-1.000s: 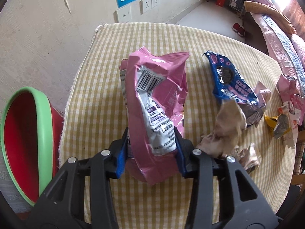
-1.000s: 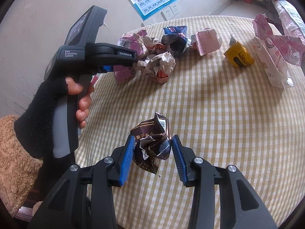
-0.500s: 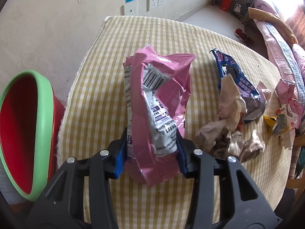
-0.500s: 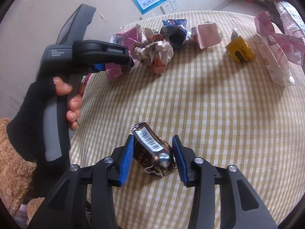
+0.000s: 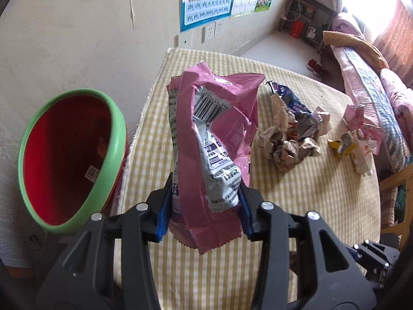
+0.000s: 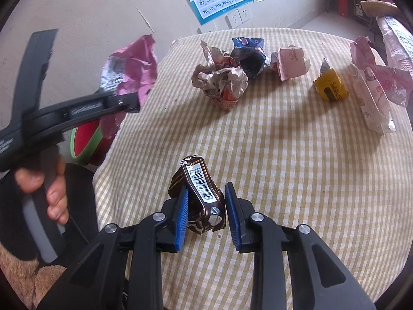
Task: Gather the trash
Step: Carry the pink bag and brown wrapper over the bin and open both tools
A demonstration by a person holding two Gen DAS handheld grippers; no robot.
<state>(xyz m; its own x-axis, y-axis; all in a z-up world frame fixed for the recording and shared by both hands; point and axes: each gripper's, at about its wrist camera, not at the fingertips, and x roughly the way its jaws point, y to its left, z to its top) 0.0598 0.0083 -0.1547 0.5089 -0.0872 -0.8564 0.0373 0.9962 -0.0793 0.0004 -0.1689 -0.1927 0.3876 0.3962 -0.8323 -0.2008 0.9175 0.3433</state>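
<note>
The left gripper (image 5: 204, 210) clamps a pink wrapper (image 5: 214, 139) beside the bin (image 5: 113, 139); the right gripper's (image 6: 206, 214) fingers are closing on a brown wrapper (image 6: 200, 196) on the near table (image 6: 296, 168), crumpled trash (image 6: 222, 82) far behind.

Glossy pink foil-plastic snack bag (image 5: 214, 139), creased, is showing a silvery printed panel and barcode. Shiny dark brown foil wrapper (image 6: 201, 199) is catching highlights along its crumpled folds. Matt woven yellow-and-white checked tablecloth (image 6: 296, 170) is looking soft and slightly rough. Smooth plastic bin with green rim and red inside (image 5: 69, 160) is gleaming faintly. Crumpled matt paper wad (image 6: 222, 82) is looking dry and creased.
</note>
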